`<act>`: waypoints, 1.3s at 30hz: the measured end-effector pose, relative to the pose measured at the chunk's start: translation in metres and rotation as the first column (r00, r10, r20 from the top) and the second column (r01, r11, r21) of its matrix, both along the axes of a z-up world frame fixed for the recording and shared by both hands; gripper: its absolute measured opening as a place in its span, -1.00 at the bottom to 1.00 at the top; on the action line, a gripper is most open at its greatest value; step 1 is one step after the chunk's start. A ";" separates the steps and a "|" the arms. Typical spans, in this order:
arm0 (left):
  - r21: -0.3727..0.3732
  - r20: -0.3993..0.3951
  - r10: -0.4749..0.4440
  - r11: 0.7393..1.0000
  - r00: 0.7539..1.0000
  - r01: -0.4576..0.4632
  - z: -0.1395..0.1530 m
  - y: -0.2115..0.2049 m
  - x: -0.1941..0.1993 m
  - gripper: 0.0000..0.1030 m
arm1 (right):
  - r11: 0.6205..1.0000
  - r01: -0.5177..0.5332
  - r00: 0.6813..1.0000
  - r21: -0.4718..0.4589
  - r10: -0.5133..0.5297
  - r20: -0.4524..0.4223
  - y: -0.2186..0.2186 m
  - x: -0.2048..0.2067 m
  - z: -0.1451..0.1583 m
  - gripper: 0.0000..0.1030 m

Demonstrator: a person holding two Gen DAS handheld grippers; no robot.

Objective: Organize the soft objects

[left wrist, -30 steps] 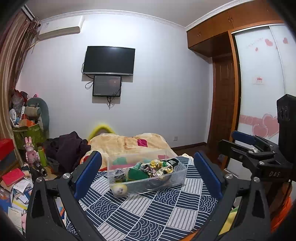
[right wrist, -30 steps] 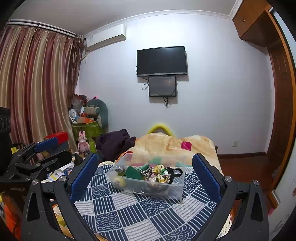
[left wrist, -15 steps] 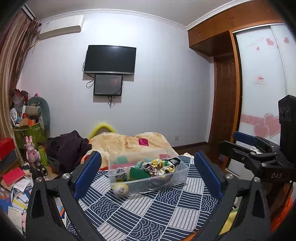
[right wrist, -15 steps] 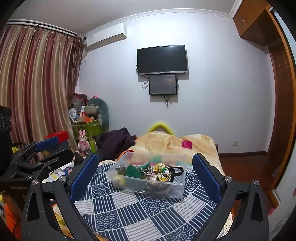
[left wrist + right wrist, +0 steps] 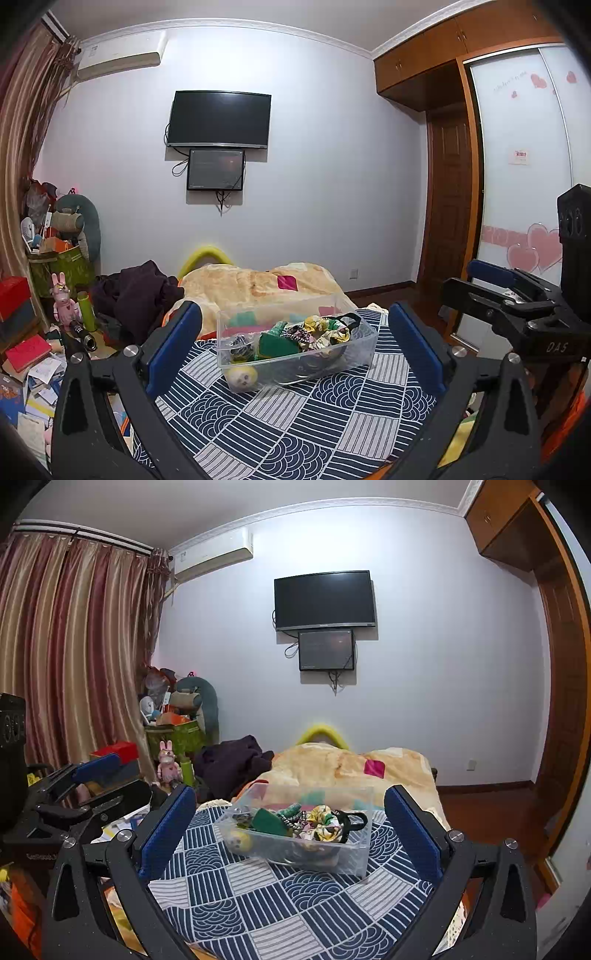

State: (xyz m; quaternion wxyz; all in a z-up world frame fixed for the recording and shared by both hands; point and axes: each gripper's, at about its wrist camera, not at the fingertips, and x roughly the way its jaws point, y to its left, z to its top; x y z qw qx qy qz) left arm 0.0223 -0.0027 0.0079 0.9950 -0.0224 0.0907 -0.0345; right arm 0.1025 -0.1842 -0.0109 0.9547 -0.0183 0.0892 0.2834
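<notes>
Clear plastic bin [image 5: 295, 345] of soft items sits on the navy patterned cloth [image 5: 295, 417]. Left gripper [image 5: 295, 343] and right gripper [image 5: 291, 823] are both short of the bin, jaws spread wide, holding nothing. Yellow ball [image 5: 242, 376] lies in the bin's near-left corner.

Inside the clear bin [image 5: 295, 345] the soft things lie heaped so that the lower ones are buried and blur through the plastic wall. The patterned cloth [image 5: 280, 904] runs off the bottom edge behind the right tongs [image 5: 290, 834]. Print on the wardrobe door's notice [image 5: 519, 157] is too small to read
</notes>
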 end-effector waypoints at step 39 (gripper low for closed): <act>-0.011 -0.006 -0.020 1.000 1.000 0.020 0.003 -0.003 -0.005 1.00 | 1.000 -0.006 1.000 0.002 0.006 -0.016 0.004 -0.003 -0.001 0.99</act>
